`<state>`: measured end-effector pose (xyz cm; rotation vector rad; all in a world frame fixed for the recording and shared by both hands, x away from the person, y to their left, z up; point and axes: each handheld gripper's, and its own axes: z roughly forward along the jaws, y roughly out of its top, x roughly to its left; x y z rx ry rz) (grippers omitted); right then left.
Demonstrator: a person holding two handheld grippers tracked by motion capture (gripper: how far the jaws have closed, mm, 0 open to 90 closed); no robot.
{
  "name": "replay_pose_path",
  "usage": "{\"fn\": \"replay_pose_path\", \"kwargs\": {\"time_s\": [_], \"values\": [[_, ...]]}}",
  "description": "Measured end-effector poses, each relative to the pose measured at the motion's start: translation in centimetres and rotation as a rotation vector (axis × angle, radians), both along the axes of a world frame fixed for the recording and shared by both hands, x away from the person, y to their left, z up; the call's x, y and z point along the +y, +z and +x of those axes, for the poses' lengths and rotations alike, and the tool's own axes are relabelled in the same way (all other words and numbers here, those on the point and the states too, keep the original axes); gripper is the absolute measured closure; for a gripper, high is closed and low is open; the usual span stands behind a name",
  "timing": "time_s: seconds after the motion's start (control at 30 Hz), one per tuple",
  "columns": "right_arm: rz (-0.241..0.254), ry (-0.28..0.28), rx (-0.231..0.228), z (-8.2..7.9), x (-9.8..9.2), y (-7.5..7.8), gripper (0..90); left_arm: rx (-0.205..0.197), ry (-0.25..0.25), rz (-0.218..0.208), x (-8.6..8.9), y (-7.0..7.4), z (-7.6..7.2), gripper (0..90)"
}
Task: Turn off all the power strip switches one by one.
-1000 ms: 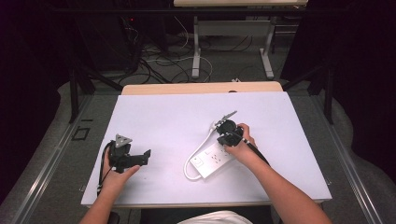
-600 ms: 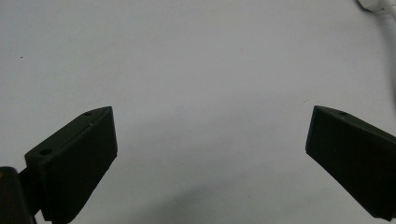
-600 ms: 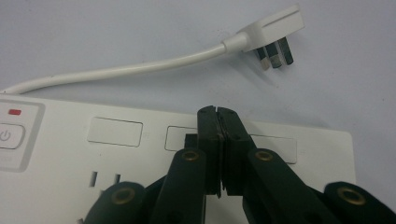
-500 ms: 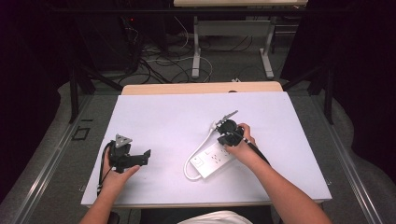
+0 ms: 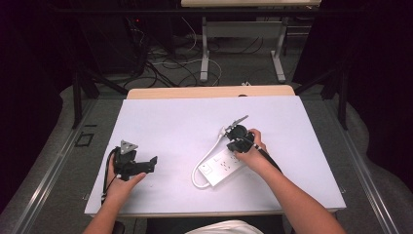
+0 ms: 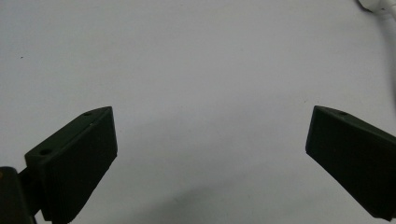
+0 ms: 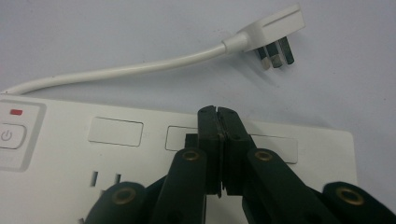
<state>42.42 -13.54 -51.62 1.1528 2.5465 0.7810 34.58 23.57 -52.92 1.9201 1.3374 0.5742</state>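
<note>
A: High view first: where is everything on the desk (image 5: 165,122)?

B: The power strip (image 5: 221,166) lies right of centre, long axis slanting toward the near edge. The right gripper (image 7: 218,122), jaws pressed together, is over it; the left gripper (image 6: 210,154), jaws spread, sits well apart.

A: Anything unclear?

B: Whether the jaws touch it.

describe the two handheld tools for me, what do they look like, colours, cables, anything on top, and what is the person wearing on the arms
Both tools are black. The left tool carries a grey three-cornered plate on top and trails a black cable; its jaws are broad, flat-faced wedges. The right tool has narrow jaws on linked bars with brass-coloured pivot pins, plus a black cable. No sleeves show on the forearms.
</note>
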Motion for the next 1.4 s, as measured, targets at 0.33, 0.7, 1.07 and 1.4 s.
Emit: {"fn": "replay_pose_path", "kwargs": {"time_s": [0.33, 0.7, 1.07, 1.4], "values": [[0.002, 0.001, 0.002, 0.01, -0.14, -0.23, 90.0, -0.001, 0.000, 0.000, 0.02, 0.00, 0.00, 1.8], [0.003, -0.011, -0.010, -0.10, 0.07, -0.36, 90.0, 0.000, 0.000, 0.000, 0.00, 0.00, 0.00, 1.8], [0.000, -0.008, -0.019, -0.04, 0.14, -0.38, 90.0, 0.000, 0.001, 0.000, -0.02, -0.01, 0.00, 1.8], [-0.021, 0.007, 0.008, 0.02, 0.05, -0.10, 90.0, 0.001, 0.000, 0.001, -0.02, -0.02, 0.01, 1.8]]}}
